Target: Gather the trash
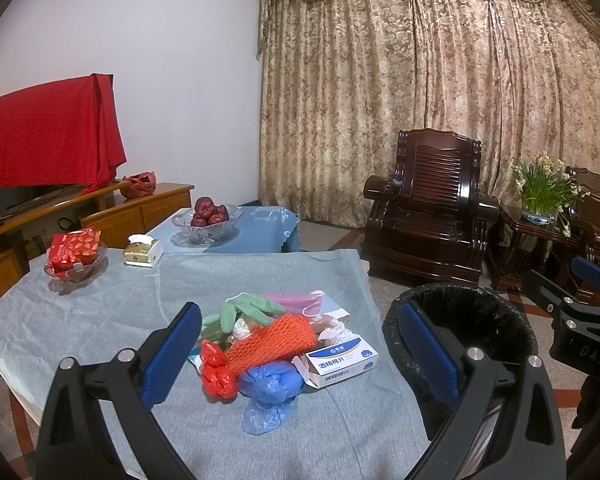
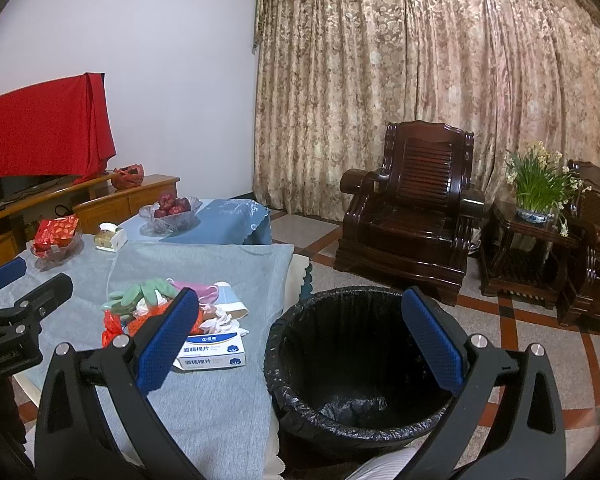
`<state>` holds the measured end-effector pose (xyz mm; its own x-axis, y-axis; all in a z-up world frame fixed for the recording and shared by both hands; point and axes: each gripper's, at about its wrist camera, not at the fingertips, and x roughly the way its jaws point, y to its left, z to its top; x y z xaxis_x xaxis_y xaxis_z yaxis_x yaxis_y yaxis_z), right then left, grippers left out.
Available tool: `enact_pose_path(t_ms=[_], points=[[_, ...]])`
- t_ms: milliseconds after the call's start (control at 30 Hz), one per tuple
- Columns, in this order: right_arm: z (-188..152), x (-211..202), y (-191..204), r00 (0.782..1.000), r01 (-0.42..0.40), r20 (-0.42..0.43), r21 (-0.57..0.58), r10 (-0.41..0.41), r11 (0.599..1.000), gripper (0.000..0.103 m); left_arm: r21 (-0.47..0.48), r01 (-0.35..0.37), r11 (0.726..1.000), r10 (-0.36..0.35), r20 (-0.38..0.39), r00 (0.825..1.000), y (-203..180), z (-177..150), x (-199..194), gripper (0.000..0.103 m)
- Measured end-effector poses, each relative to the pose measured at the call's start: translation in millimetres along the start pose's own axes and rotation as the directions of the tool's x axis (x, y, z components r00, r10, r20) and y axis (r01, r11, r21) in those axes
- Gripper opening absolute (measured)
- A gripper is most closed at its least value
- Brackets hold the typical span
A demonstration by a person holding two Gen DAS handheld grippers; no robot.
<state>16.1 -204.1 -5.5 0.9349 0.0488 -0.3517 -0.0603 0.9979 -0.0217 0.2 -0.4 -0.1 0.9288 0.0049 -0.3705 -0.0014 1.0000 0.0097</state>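
Note:
A pile of trash lies on the grey-clothed table (image 1: 100, 320): an orange foam net (image 1: 272, 340), a green glove (image 1: 248, 312), a red plastic bag (image 1: 216, 372), a blue plastic glove (image 1: 272, 388), a pink mask (image 1: 296, 302) and a white box of alcohol pads (image 1: 342, 362). My left gripper (image 1: 300, 348) is open and empty, raised above the pile. My right gripper (image 2: 300, 340) is open and empty, above the rim of the black-lined bin (image 2: 356, 400) on the floor right of the table. The box (image 2: 214, 354) lies near its left finger.
A glass bowl of red packets (image 1: 74, 258), a tissue box (image 1: 142, 252) and a bowl of apples (image 1: 206, 220) stand at the table's far end. A dark wooden armchair (image 1: 428, 208) and a side table with flowers (image 1: 540, 200) stand beyond the bin.

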Motion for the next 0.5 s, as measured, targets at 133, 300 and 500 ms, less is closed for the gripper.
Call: enact_pose_path(t_ms=[133, 300, 500], points=[[-0.5, 0.2, -0.2, 1.000, 0.000, 0.000, 0.001, 0.000, 1.000, 0.098, 0.000, 0.000, 1.000, 0.000, 0.000, 1.000, 0.0, 0.0, 0.0, 0.097], [0.5, 0.0, -0.4, 1.000, 0.000, -0.001, 0.001, 0.000, 1.000, 0.098, 0.000, 0.000, 1.000, 0.000, -0.001, 1.000, 0.0, 0.0, 0.0, 0.097], [0.4, 0.1, -0.6, 1.000, -0.001, -0.002, 0.001, 0.001, 1.000, 0.098, 0.001, 0.000, 1.000, 0.000, -0.001, 1.000, 0.1, 0.0, 0.1, 0.097]])
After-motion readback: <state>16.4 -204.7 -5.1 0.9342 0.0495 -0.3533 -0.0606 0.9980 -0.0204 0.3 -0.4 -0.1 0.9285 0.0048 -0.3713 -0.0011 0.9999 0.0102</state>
